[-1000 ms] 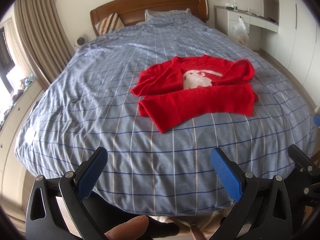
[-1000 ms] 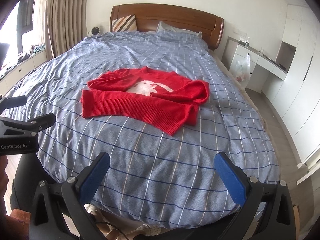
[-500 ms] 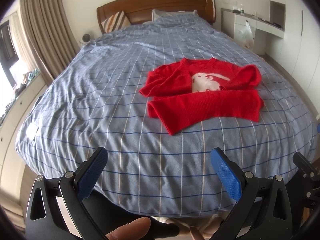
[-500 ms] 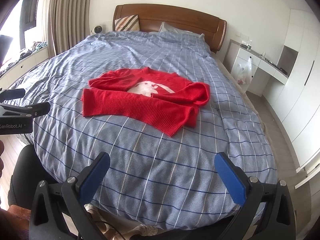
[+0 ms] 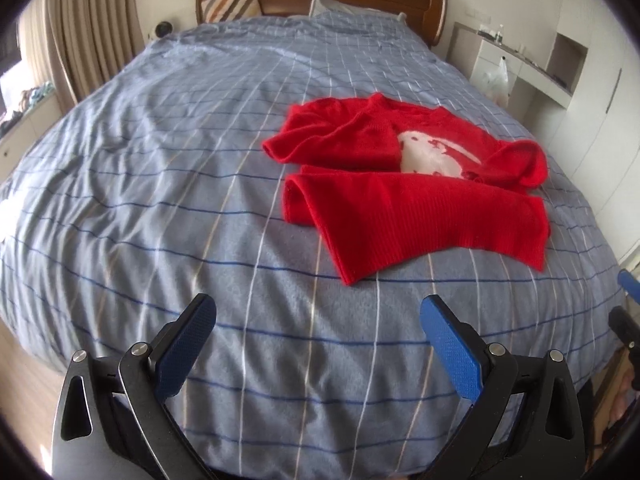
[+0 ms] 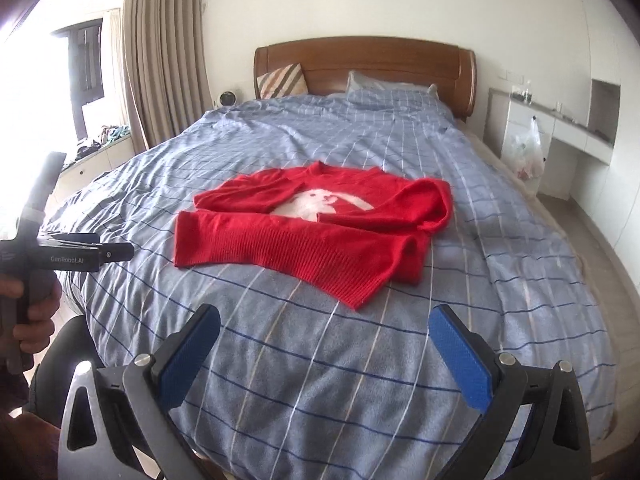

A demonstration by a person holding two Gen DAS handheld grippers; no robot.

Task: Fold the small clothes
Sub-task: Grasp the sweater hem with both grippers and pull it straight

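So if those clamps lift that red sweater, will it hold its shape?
Probably not. The red sweater lies in soft folds and rumpled sleeves, so it likely droops from any pinch. Its ribbed knit looks grippy, not slippery. Pushed across the blue checked bedspread, it would probably bunch.

A home bedroom — bed (image 6: 280, 360), wooden headboard (image 6: 360, 60), curtains (image 6: 160, 60)

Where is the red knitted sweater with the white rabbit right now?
The red knitted sweater lies partly folded mid-bed on the blue checked duvet, ahead of both open grippers: right of centre in the left wrist view, centred in the right.
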